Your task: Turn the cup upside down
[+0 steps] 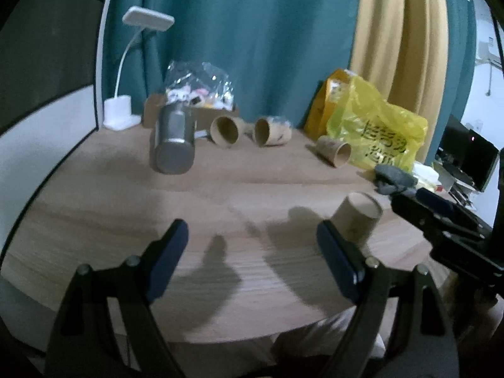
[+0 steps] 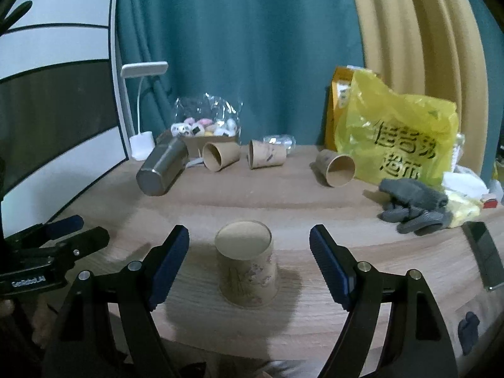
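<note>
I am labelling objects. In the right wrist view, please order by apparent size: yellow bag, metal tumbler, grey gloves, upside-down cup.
1. Yellow bag
2. Gloves and upside-down cup: look alike; the cup is nearest the camera, so unsure.
3. Tumbler, lying farther back.

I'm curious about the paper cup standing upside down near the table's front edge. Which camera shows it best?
The right wrist view: the upside-down paper cup sits centred between the open fingers, base up, printed side visible. The left wrist view shows it blurred, partly behind a fingertip.

black frames, silver screws, navy ribbed fingers (image 2: 330,267).
</note>
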Demonstrator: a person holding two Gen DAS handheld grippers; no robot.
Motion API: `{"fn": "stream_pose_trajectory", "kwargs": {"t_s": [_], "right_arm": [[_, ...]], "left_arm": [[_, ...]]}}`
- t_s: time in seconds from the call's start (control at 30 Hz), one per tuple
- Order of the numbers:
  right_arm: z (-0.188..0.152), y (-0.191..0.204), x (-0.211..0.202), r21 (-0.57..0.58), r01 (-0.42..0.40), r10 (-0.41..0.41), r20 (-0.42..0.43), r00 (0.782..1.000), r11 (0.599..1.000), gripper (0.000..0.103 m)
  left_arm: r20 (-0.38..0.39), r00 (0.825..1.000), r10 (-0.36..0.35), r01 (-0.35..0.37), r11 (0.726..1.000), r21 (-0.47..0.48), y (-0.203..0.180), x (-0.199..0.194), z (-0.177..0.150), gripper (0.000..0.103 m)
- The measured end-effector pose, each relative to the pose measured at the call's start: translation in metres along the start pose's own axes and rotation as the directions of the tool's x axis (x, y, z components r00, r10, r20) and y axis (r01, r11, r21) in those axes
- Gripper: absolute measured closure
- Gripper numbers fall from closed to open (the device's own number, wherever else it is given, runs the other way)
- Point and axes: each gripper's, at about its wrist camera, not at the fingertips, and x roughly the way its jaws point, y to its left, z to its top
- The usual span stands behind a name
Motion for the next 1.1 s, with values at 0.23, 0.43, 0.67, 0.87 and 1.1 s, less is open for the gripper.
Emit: {"fn": "stream_pose_trajectory", "kwargs": {"t_s": [0.23,0.43,0.67,0.87,1.1], "right_arm": [[-0.001,0.002,-0.021,-0.016,0.020,-0.019,0.043,0.999,1.000,0.021],[0.002,0.001,-0.031,-0.010,0.019,-0.019,0.069,0.997,1.000,0.021],[0.004,0.000,-0.032,-0.010,0.022,-0.021,0.073,0.997,1.000,0.021],[0.004,0.000,-0.035,0.001,0.022,-0.022,0.073,0.997,1.000,0.021],[0.004,0.000,-0.035,0.001,0.026,-0.026,0.073,0.997,1.000,0.021]], "left_arm": [[0.054,0.999,-0.008,0.006,0.999,0.036,-0.013,-0.026,0.007,0.018],[0.078,0.997,-0.001,-0.002,0.999,0.036,-0.018,-0.037,0.013,0.018],[0.080,0.997,0.008,-0.011,0.999,0.032,-0.020,-0.040,0.015,0.018],[0.080,0.997,0.012,-0.016,0.999,0.045,-0.023,-0.041,0.016,0.018],[0.100,0.994,0.039,-0.044,0.998,0.047,-0.021,-0.045,0.016,0.018]]}}
